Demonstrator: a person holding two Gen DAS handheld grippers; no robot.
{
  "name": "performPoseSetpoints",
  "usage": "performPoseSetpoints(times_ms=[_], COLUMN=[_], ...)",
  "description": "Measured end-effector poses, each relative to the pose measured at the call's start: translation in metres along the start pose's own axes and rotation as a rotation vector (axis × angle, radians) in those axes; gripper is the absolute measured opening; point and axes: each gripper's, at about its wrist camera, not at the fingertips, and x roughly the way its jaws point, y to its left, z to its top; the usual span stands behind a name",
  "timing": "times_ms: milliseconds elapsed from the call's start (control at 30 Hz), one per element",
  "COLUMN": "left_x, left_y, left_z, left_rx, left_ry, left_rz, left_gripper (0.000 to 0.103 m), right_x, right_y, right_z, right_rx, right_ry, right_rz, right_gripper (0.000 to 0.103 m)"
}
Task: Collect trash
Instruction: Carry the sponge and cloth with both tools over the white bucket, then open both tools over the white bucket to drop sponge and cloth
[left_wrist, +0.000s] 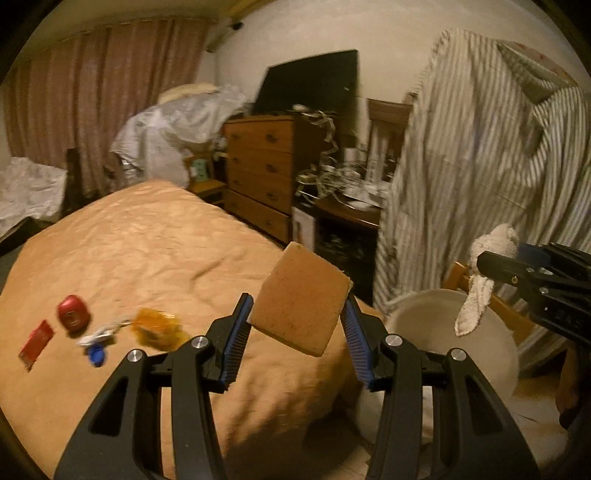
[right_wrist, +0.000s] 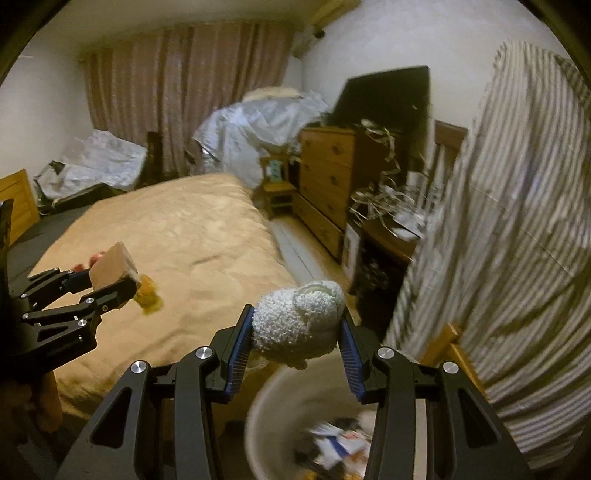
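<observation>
My left gripper (left_wrist: 297, 306) is shut on a flat tan sponge-like pad (left_wrist: 301, 302) and holds it above the bed's near corner; it also shows in the right wrist view (right_wrist: 110, 267). My right gripper (right_wrist: 297, 325) is shut on a white fluffy sock (right_wrist: 295, 319), held over the white trash bin (right_wrist: 255, 417), which holds paper scraps. In the left wrist view the sock (left_wrist: 476, 288) hangs over the bin (left_wrist: 406, 314). On the bed lie a red round lid (left_wrist: 73, 314), a red packet (left_wrist: 36, 343), a blue cap (left_wrist: 96, 355), a white wrapper (left_wrist: 96, 335) and a yellow wrapper (left_wrist: 157, 328).
The tan bed (left_wrist: 147, 251) fills the left. A wooden dresser (left_wrist: 258, 173) with a black TV (left_wrist: 310, 81) stands behind. A cluttered dark side table (left_wrist: 351, 218) is to the right of it. A striped cloth (left_wrist: 480, 147) hangs at the right over a wooden frame.
</observation>
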Motion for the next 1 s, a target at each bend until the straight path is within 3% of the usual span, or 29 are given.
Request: performPoseSetpoints(times_ms=[233,533,800,1000], left_x=[0.032,0.079,0.117,0.131], left_y=[-0.052,-0.109,-0.130,-0.133], left_z=[-0.001,-0.003,-0.017,-0.024], left_rx=[0.040,0.088,0.097,0.103], left_ry=[0.078,0.220,0.336,0.376], left_rz=[-0.102,-0.240,-0.258,-0.253], left_gripper=[0.047,0.047,0.047,0.047], right_x=[0.011,0.047,0.081,0.093], right_y=[-0.062,-0.116,-0.144,-0.149], right_z=[-0.017,-0.045,-0.071,-0.085], right_rx=[0.050,0.089,0.116,0.121], right_ry=[0.089,0.260,0.384,0.430], right_rz=[-0.049,-0.045,-0.031,-0.016], right_gripper=[0.045,0.045,0.045,0.045])
